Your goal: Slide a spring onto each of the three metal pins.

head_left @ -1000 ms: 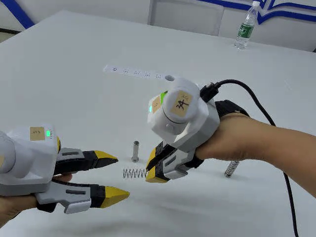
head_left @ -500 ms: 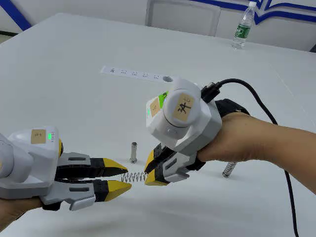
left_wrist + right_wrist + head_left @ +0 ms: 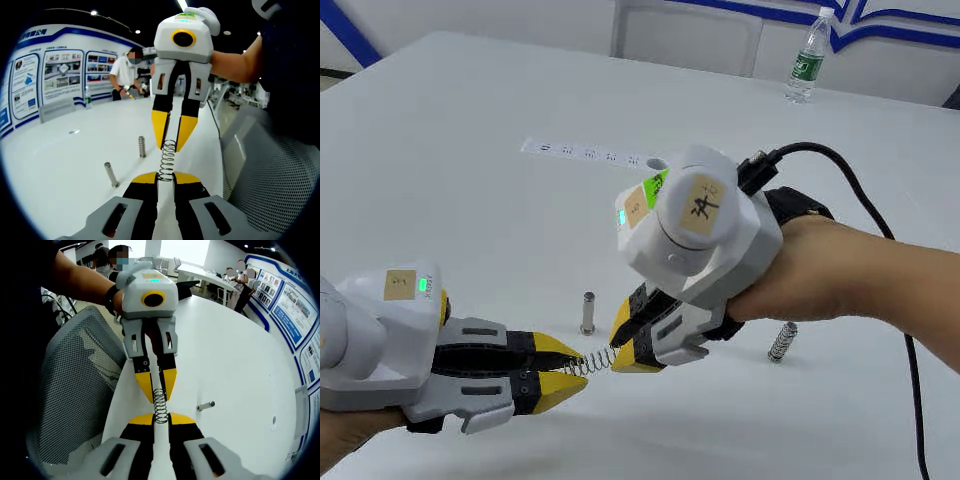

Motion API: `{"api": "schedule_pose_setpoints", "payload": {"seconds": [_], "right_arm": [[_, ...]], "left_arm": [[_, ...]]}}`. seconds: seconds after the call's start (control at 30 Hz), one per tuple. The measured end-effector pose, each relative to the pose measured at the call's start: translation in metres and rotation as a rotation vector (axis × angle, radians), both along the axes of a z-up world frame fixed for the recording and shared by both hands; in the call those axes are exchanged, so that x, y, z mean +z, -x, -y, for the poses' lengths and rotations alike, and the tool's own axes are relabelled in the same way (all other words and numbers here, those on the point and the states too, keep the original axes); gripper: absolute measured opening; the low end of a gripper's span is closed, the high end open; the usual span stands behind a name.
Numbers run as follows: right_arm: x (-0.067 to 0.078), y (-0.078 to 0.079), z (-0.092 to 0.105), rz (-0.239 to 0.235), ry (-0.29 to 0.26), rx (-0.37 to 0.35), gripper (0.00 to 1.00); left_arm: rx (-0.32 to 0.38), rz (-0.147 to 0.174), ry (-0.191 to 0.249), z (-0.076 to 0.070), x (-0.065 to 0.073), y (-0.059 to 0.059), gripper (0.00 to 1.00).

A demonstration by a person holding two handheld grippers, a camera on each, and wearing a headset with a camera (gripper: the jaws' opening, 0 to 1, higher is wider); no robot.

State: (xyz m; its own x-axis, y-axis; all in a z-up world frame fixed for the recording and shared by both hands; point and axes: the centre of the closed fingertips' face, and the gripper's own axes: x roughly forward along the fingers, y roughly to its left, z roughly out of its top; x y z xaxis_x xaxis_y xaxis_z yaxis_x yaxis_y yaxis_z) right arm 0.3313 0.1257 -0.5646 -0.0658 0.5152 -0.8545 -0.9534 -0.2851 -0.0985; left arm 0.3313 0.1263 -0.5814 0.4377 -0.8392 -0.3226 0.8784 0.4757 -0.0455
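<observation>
A small steel spring point(image 3: 592, 362) hangs level just above the white table, stretched between my two grippers. My left gripper point(image 3: 570, 371), low on the left, is shut on its left end. From the right, my right gripper point(image 3: 626, 354) is shut on the other end. The left gripper view has the spring point(image 3: 167, 160) running from its own jaws up to the right gripper point(image 3: 172, 141). In the right gripper view the spring point(image 3: 160, 406) reaches to the left gripper point(image 3: 156, 388). A bare metal pin point(image 3: 588, 312) point(image 3: 110, 174) point(image 3: 206, 405) stands just behind the spring. Another pin with a spring on it point(image 3: 782, 341) point(image 3: 142, 146) stands to the right, under the person's forearm.
A white power strip point(image 3: 590, 155) lies farther back on the table point(image 3: 450, 180). A water bottle point(image 3: 806, 58) stands at the far edge. A black cable point(image 3: 880, 240) trails from the right gripper over the forearm. A mesh chair point(image 3: 75, 385) is beside the table.
My left gripper has moved right and gone from open to shut on the free end of the spring. The right gripper has kept hold and lifted it slightly.
</observation>
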Motion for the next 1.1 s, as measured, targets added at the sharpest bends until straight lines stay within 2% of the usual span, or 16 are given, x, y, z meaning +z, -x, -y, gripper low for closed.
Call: {"api": "schedule_pose_setpoints", "payload": {"seconds": [0.2, 0.43, 0.73, 1.1], "right_arm": [[0.015, 0.008, -0.011, 0.014, -0.031, 0.029, 0.11], [0.022, 0.016, -0.022, 0.027, -0.047, 0.061, 0.11], [0.021, 0.014, -0.024, 0.007, -0.041, 0.033, 0.12], [0.012, 0.013, -0.021, -0.003, -0.008, 0.023, 0.14]], "left_arm": [[-0.011, 0.008, -0.001, 0.004, 0.001, 0.001, 0.11], [-0.029, 0.026, -0.005, 0.009, 0.003, 0.002, 0.11], [-0.03, 0.033, -0.006, 0.01, 0.003, 0.0, 0.1], [-0.026, 0.036, 0.011, 0.009, 0.005, -0.001, 0.1]]}}
